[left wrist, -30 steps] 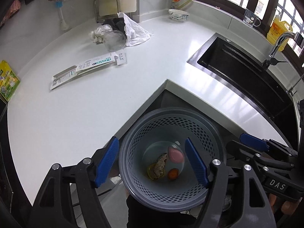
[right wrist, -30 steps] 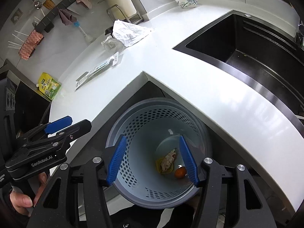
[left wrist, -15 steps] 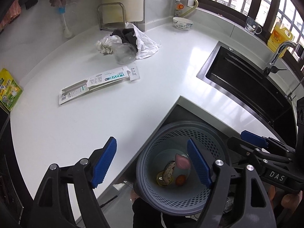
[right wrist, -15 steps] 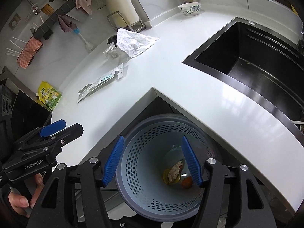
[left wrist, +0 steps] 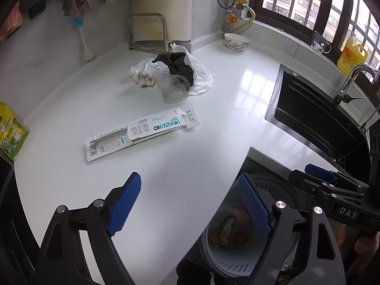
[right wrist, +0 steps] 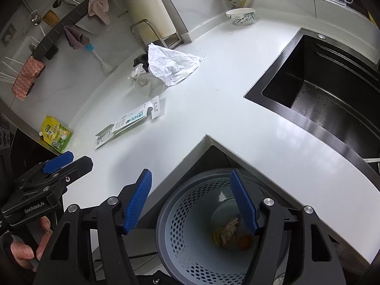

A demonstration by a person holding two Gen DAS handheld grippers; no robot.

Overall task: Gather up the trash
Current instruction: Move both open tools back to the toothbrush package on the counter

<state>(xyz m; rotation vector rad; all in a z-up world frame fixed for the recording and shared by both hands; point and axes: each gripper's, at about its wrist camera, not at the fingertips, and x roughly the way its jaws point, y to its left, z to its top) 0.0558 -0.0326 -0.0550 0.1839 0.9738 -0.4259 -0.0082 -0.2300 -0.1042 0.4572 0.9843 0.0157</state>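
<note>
A grey perforated trash basket (left wrist: 215, 258) (right wrist: 185, 216) stands below the counter's inner corner with food scraps (right wrist: 228, 234) in its bottom. On the white counter lie a flat toothbrush package (left wrist: 142, 131) (right wrist: 129, 121), a clear plastic cup (left wrist: 174, 87) on its side, crumpled tissue (left wrist: 142, 77), and a white and black bag (left wrist: 190, 68) (right wrist: 172, 65). My left gripper (left wrist: 188, 209) is open and empty above the counter's front edge. My right gripper (right wrist: 193, 201) is open and empty above the basket's rim.
A black sink (right wrist: 320, 92) with a tap (left wrist: 351, 76) is on the right. A bowl (left wrist: 236, 41) stands at the back. A yellow-green pouch (left wrist: 10, 134) lies at the left edge. A metal rack (left wrist: 147, 33) and a brush (left wrist: 82, 38) are by the wall.
Both grippers have lifted up and back from the basket toward the counter. The basket now sits lower in both views and more of the counter shows. Both stay open.
</note>
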